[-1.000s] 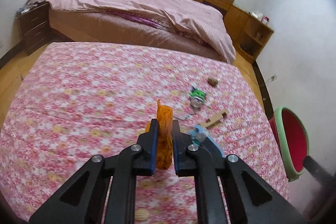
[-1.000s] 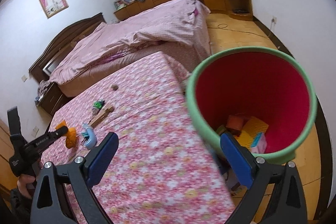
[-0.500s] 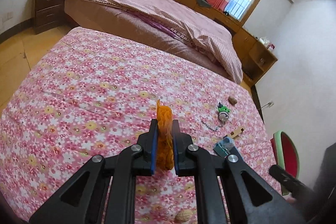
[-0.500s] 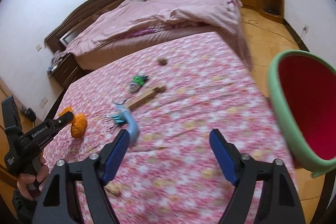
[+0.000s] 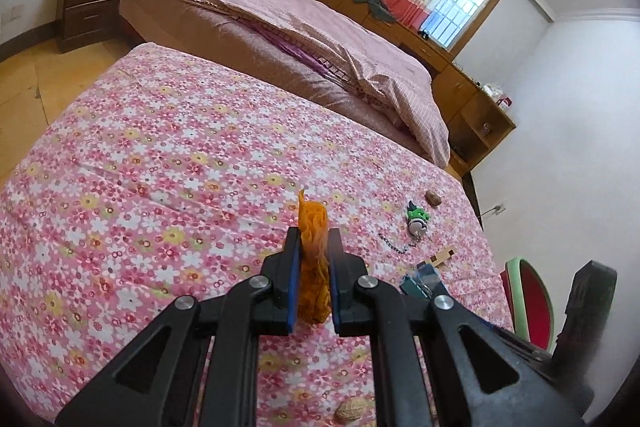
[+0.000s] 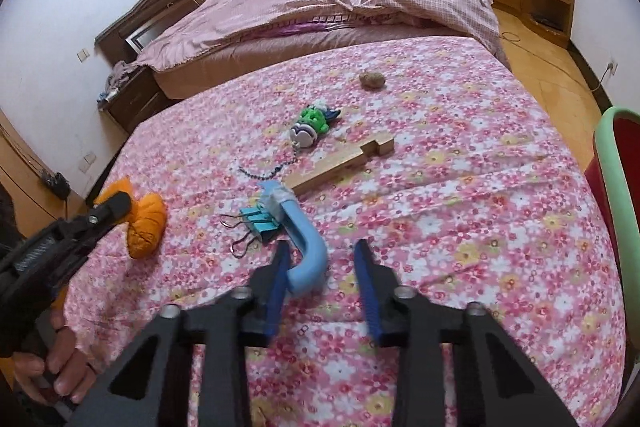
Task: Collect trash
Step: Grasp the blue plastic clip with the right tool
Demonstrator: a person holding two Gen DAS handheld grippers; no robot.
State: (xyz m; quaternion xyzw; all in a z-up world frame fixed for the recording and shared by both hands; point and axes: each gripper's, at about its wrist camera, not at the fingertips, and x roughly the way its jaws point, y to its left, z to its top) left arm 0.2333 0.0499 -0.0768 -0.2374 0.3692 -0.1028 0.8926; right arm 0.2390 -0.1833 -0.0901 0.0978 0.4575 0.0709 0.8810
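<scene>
Left gripper [image 5: 313, 279] is clamped on the orange mesh wad [image 5: 314, 267], pinched between both blue pads, top of the wad poking out ahead of the fingertips. From the right wrist view the wad [image 6: 146, 225] hangs below the left gripper's tip [image 6: 114, 205], low over the floral bedspread [image 6: 460, 227]; can't tell if it touches the fabric.

Right gripper [image 6: 322, 267] is spread open, holding nothing. The curved end of the blue plastic tool [image 6: 304, 247] lies between its 2 fingers, closer to the left finger; can't tell if it touches. Rest of the tool runs forward, away from the gripper.

Ahead of the right gripper, in order:
- 2 teal binder clips [image 6: 258, 223], just left of the blue tool, touching it
- wooden stick [image 6: 344, 163], angled up to the right
- green toy keychain [image 6: 314, 125] with ball chain trailing back toward the clips
- brown lump [image 6: 372, 80], farthest out

Red bin with green rim [image 6: 614, 195] sits at the far right of the right gripper, off the bedspread's edge. In the left wrist view the bin [image 5: 528, 303] is lower right, and a peanut shell [image 5: 352, 409] lies on the bedspread just under the left gripper's frame.
</scene>
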